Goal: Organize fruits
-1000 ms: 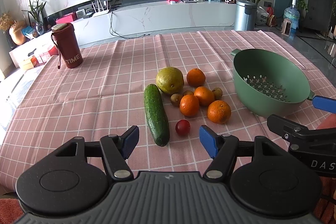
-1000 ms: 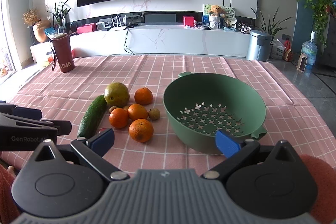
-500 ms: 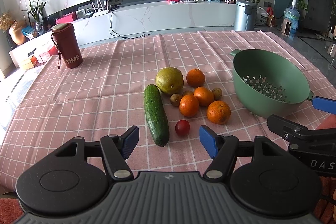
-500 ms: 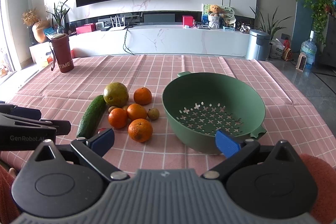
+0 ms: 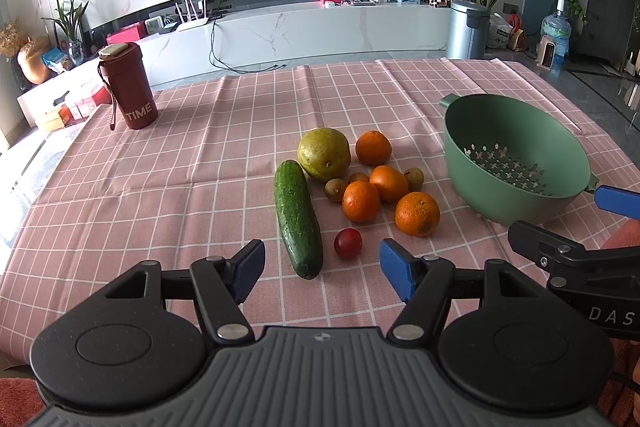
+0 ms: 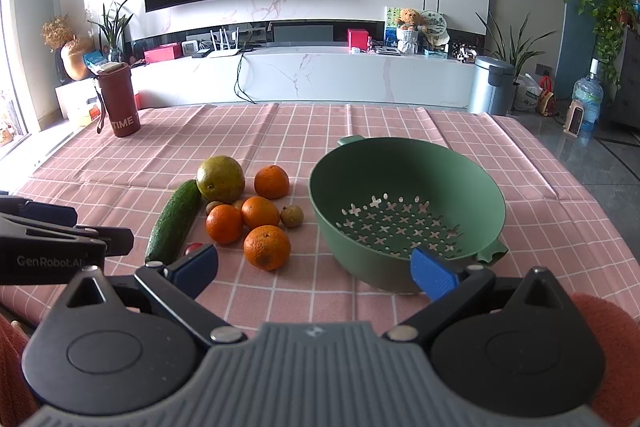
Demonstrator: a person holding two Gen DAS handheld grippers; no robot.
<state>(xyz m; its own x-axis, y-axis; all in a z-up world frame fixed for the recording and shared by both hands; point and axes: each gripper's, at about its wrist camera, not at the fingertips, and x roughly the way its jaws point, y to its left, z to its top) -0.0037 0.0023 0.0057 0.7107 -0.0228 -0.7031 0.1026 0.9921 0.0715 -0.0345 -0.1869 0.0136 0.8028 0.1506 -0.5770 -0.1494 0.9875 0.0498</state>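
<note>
A cucumber (image 5: 297, 217), a large green-yellow citrus (image 5: 324, 154), several oranges (image 5: 417, 214), small brown fruits (image 5: 335, 189) and a red cherry tomato (image 5: 348, 243) lie grouped on the pink checked tablecloth (image 5: 160, 195). An empty green colander (image 5: 516, 163) stands to their right. My left gripper (image 5: 322, 269) is open and empty, just short of the cucumber's near end. My right gripper (image 6: 314, 267) is open and empty, in front of the nearest orange (image 6: 267, 247) and the colander (image 6: 404, 215). The tomato (image 6: 192, 247) shows partly behind its left finger.
A dark red "TIME" tumbler (image 5: 128, 87) stands at the table's far left. Bare tablecloth lies left of the cucumber and behind the fruits. Beyond the table are a white TV bench (image 5: 300, 27) and a grey bin (image 5: 466, 29).
The right wrist view has shifted slightly toward the fruits and colander. The left gripper has barely moved. Both stay open.
</note>
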